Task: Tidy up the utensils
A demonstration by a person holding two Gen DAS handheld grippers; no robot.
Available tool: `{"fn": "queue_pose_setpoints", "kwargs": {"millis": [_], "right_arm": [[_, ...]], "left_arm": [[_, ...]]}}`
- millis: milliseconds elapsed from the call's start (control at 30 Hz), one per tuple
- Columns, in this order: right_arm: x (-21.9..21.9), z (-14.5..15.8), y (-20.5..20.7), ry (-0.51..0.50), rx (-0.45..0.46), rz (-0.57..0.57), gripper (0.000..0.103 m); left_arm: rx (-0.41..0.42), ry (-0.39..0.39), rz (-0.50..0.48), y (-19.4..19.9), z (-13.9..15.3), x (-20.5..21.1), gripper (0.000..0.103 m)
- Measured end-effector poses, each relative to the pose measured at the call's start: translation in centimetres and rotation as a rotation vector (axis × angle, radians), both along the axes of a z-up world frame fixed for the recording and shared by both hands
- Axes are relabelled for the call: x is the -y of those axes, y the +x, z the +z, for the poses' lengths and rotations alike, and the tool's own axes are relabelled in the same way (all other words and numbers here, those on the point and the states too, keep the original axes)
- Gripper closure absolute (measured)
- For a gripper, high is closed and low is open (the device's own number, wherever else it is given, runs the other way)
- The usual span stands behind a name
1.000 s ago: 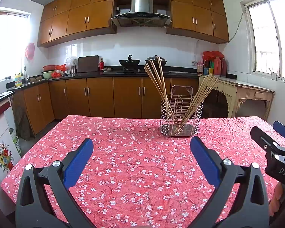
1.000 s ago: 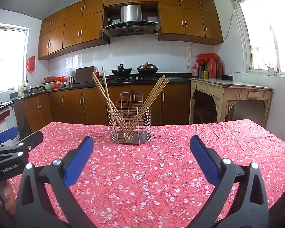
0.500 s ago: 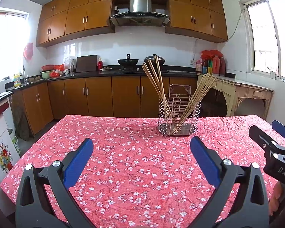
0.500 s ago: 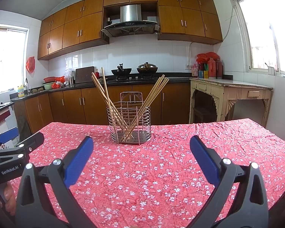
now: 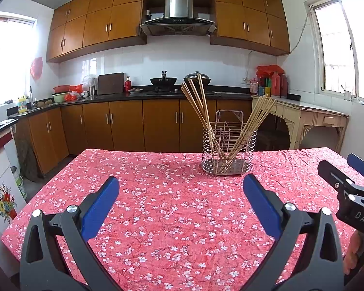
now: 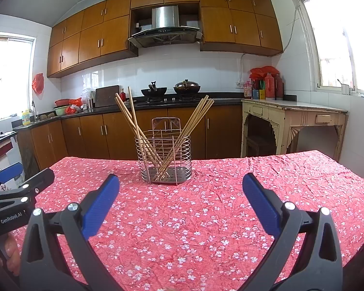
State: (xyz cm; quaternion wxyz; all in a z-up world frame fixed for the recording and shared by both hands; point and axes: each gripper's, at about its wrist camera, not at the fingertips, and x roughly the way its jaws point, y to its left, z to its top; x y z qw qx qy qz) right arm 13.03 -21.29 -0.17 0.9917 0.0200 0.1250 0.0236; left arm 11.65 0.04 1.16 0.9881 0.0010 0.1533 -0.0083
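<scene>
Left tongs [image 5: 180, 195], right tongs [image 6: 180, 191] gape empty; chopsticks [image 6: 143, 131] splayed in wire caddy [image 6: 166, 158] near table's [image 6: 267, 169] far edge: grip low, gather gently.

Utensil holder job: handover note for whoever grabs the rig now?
Left tongs: open, empty, hovering over the tablecloth.
Right tongs: open, empty, likewise short of the holder.
Wire utensil holder stands upright toward the far side of the table. Chopsticks are already in it, in two bunches: one leaning left, one leaning right.
Done: all visible chopsticks are in the holder; none lie loose on the cloth.
Left: unclear from these views; possibly gathering the two bunches into one compartment. Check before acting.
</scene>
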Motion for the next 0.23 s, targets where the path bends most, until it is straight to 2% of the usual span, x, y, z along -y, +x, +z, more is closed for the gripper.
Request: {"fn": "queue_pose_setpoints", "kwargs": {"millis": [233], "right_arm": [[0.02, 0.0, 0.0, 0.0, 0.0, 0.001, 0.004]], "left_arm": [[-0.009, -0.019, -0.004, 0.23, 0.16, -0.43, 0.002]]}}
